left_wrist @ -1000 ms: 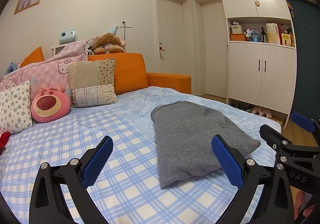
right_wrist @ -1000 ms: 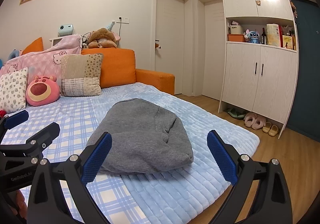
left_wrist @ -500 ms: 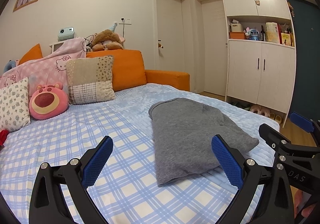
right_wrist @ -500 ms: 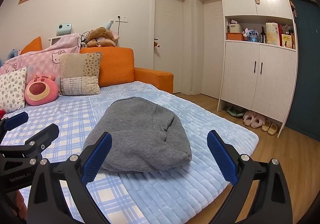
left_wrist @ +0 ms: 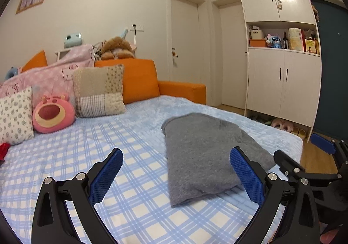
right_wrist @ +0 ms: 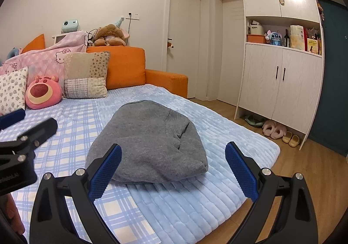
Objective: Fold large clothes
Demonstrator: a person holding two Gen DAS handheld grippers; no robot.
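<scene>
Grey sweater (right_wrist: 150,141) already a folded bundle on the bed (left_wrist: 121,181) near its right edge, left hand-held gripper (left_wrist: 176,175) and right hand-held gripper (right_wrist: 174,172) both spread wide, empty, hovering short; folding looks done, next maybe one last halving.

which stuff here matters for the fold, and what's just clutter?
Job:
grey garment, folded on the bed
left gripper, open
right gripper, open

Clutter:
pink bear plush
patchwork cushion
slippers
blue plush on the cabinet shelf
</scene>
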